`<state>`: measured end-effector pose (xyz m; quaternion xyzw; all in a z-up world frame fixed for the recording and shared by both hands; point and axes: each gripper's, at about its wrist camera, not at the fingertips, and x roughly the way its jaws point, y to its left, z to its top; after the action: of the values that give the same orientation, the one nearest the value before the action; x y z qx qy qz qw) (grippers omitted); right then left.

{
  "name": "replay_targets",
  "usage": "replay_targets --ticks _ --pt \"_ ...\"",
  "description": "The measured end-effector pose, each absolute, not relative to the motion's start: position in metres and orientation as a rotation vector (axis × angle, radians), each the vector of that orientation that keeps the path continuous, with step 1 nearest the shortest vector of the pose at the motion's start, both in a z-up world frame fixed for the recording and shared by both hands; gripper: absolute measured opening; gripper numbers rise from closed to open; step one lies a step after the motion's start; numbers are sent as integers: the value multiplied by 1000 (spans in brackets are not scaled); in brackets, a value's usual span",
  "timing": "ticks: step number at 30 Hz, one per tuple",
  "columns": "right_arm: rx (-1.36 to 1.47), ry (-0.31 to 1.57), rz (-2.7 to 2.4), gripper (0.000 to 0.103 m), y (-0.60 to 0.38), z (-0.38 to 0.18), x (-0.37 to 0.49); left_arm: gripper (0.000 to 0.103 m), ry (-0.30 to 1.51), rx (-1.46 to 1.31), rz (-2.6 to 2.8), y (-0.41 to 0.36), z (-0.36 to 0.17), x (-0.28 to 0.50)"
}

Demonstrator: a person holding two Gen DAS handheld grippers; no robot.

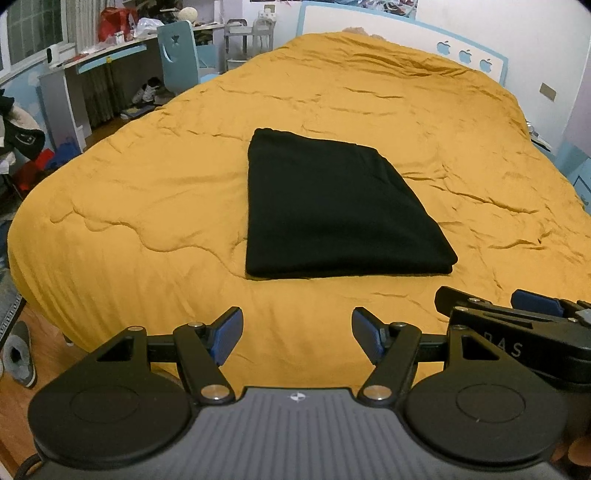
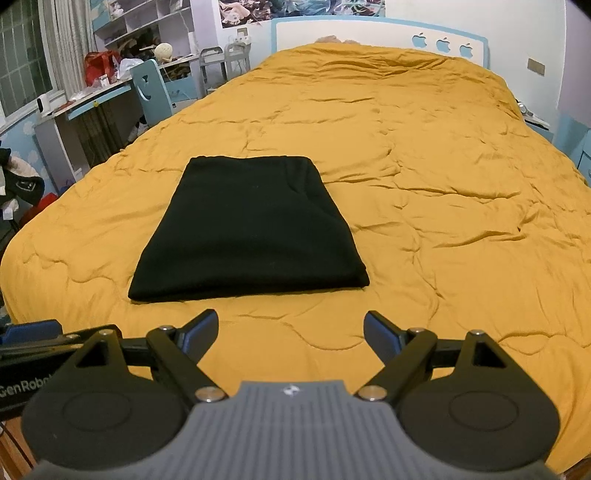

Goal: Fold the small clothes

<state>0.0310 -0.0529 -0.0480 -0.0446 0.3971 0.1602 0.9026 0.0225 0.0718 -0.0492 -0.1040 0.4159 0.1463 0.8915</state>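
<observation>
A black garment (image 1: 332, 210) lies folded into a flat rectangle on the mustard-yellow quilt (image 1: 147, 192); in the right wrist view the same black garment (image 2: 247, 229) sits left of centre. My left gripper (image 1: 297, 334) hovers over the quilt short of the garment's near edge, jaws wide apart with nothing between its blue pads. My right gripper (image 2: 290, 334) stands open too, nearer than the fold and a little to its right, holding nothing. The right gripper (image 1: 517, 306) pokes into the left wrist view at the right edge.
The bed's white and blue headboard (image 2: 369, 33) rises at the far end. A desk (image 1: 92, 62) with clutter and a blue chair (image 1: 181, 55) stand to the left. Slippers (image 1: 20, 354) lie on the wooden floor by the near left corner.
</observation>
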Motion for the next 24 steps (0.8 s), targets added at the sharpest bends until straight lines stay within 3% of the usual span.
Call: replay_targets --ticks 24 --pt "-105 817 315 82 -44 -45 46 80 864 -209 300 78 -46 40"
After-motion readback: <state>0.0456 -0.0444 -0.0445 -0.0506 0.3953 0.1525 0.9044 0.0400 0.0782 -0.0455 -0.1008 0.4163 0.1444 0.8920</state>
